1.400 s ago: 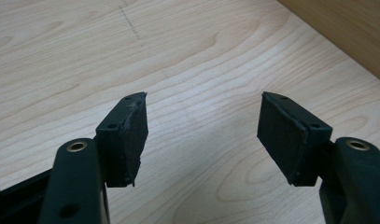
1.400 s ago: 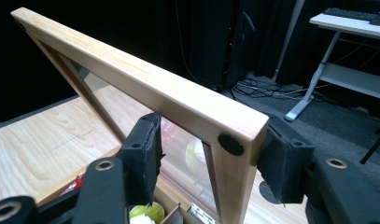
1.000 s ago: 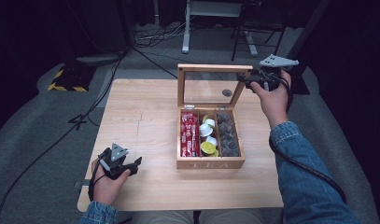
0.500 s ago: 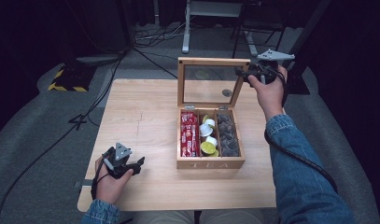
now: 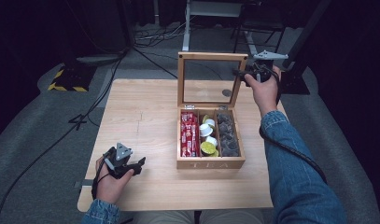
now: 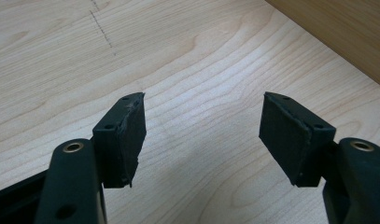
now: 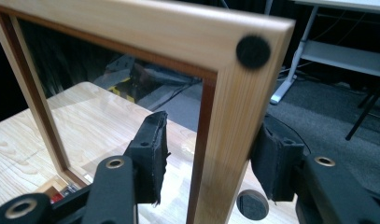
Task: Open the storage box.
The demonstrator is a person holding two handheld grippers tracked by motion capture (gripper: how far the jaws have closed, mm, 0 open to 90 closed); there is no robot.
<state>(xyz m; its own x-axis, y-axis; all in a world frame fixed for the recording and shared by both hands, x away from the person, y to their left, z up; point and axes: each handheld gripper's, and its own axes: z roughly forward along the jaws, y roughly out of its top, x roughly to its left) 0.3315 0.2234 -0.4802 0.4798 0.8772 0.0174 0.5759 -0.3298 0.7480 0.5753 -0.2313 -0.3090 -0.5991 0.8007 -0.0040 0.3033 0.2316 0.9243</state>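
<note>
We have the tea box point(image 5: 210, 162) lid point(image 7: 227, 93) upright, right gripper point(image 7: 208, 156) straddling its edge without pinching; left gripper point(image 6: 204, 135) rests spread, near-left.

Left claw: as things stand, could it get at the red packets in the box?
Probably yes. The left claw sits open on the bare table beside the tea box, whose lid stands upright, so the red packets in the nearest compartment lie uncovered with nothing between.
</note>
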